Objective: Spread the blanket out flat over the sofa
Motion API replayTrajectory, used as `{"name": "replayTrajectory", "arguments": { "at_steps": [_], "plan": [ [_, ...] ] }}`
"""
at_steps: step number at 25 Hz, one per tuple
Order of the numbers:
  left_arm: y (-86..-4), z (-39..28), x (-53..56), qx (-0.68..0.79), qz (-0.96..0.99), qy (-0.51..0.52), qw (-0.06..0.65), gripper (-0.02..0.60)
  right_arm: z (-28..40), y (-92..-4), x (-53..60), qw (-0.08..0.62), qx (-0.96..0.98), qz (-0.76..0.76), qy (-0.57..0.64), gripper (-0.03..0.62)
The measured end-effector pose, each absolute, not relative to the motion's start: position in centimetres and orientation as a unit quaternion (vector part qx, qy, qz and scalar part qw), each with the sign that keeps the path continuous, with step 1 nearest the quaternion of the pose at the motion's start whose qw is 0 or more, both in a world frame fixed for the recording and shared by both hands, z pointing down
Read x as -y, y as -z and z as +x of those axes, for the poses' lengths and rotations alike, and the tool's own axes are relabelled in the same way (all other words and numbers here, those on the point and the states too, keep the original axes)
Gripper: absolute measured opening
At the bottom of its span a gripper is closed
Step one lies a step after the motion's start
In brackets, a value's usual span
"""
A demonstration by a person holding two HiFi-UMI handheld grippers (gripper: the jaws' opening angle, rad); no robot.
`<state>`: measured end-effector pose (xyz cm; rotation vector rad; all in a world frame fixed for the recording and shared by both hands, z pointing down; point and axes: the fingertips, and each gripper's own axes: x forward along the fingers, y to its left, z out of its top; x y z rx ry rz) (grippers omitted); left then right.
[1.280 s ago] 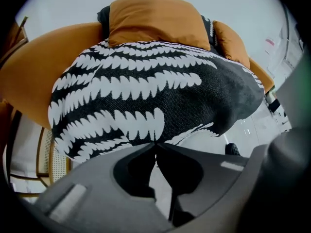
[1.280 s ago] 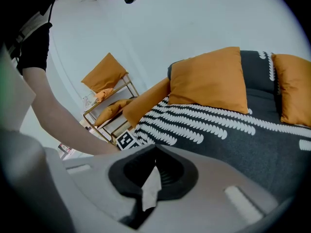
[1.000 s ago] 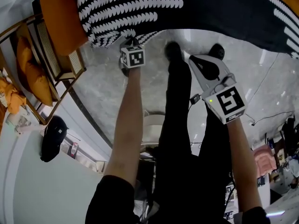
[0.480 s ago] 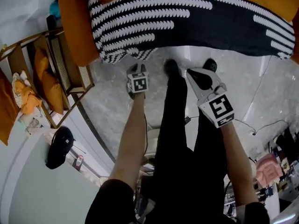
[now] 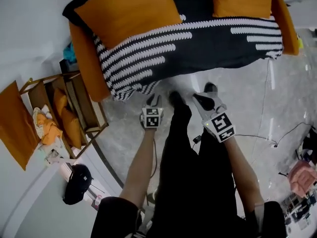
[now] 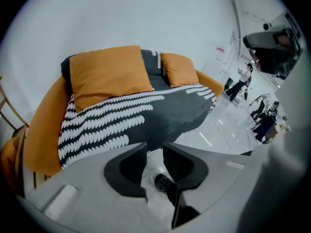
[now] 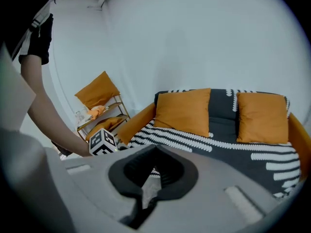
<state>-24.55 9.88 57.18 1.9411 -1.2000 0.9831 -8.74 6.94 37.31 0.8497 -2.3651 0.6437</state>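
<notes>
The black blanket with white stripes (image 5: 198, 43) lies spread over the seat of the orange sofa (image 5: 89, 63), its left edge hanging over the front; two orange cushions (image 5: 129, 11) rest on it. In the left gripper view the blanket (image 6: 160, 110) lies beyond the jaws. My left gripper (image 5: 154, 99) hangs over the floor just short of the hanging edge, open with nothing between the jaws (image 6: 154, 149). My right gripper (image 5: 199, 99) is beside it over the floor, shut and empty (image 7: 156, 147), with the blanket (image 7: 233, 149) well ahead.
A wooden rack (image 5: 84, 108) with orange cushions stands left of the sofa. A black bag (image 5: 77, 182) lies on the floor below it. A cable (image 5: 257, 138) runs over the marble floor at the right. The person's black-trousered legs (image 5: 188, 157) stand between the grippers.
The left gripper has let go of the blanket's hanging edge and opened. Both grippers have drawn back from the sofa, and the head view now takes in the whole sofa.
</notes>
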Motion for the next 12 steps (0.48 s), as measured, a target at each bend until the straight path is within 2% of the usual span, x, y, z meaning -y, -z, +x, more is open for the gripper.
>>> {"name": "replayTrajectory", "arguments": {
  "at_steps": [12],
  "plan": [
    [-42.3,-10.0,-6.3,0.413,0.831,-0.305,0.215,0.104,6.9,-29.4,-6.8,0.206,0.850,0.435,-0.215,0.003]
  ]
}}
